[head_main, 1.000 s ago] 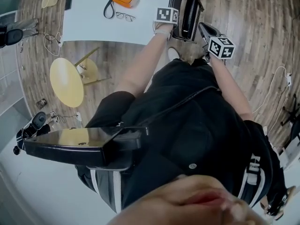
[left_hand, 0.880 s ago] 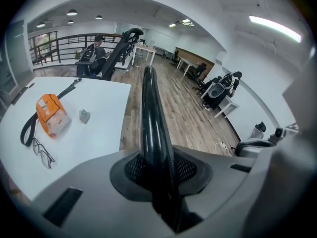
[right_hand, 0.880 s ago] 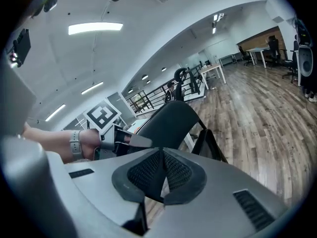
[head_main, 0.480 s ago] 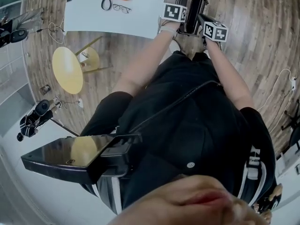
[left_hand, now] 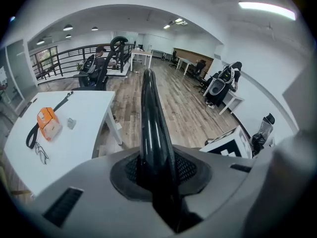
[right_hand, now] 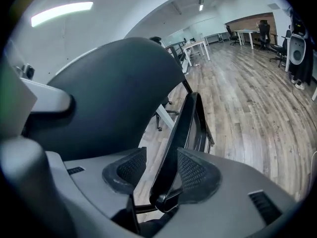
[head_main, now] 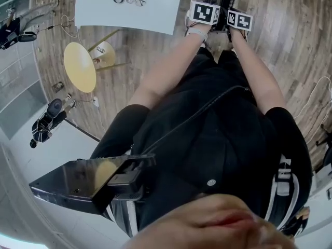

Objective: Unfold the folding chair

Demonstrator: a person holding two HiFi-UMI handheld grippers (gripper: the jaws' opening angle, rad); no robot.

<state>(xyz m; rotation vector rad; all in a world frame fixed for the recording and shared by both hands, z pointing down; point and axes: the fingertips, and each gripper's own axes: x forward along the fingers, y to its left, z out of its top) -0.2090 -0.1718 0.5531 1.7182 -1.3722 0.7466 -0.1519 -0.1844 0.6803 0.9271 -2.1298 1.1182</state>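
In the left gripper view, the left gripper [left_hand: 158,175] is clenching a glossy black rail of the folding chair [left_hand: 148,108]. Its meshed pads are pressing on both sides of the rail, which is rising away from the jaws toward the far side of the room. To the left, a white table [left_hand: 84,113] is carrying an orange pouch [left_hand: 48,123], a pair of glasses [left_hand: 42,152] and a black strap [left_hand: 33,135]. The pouch is the only container about, and nothing of its inside is showing.

In the right gripper view, the right gripper [right_hand: 157,175] is standing released. Its jaws have just been opening, and a thin black frame edge of the chair is passing between them, lying close to the right pad [right_hand: 198,175] with a clear gap on the left. A dark rounded panel [right_hand: 109,88], probably the chair's seat or back, is filling the left of the view.

In the head view, both grippers are sitting side by side at the far end of the person's outstretched arms. The folded chair is standing between them, just right of the table. A yellow round stool [head_main: 80,66] is standing well apart on the left.

The chair is looking stiff, hinged and fairly weighty, and its lacquered tube is likely slick under the pads. The sound hold is probably one gripper on the back rail and the other closing on the seat's frame edge, clear of the hinge.
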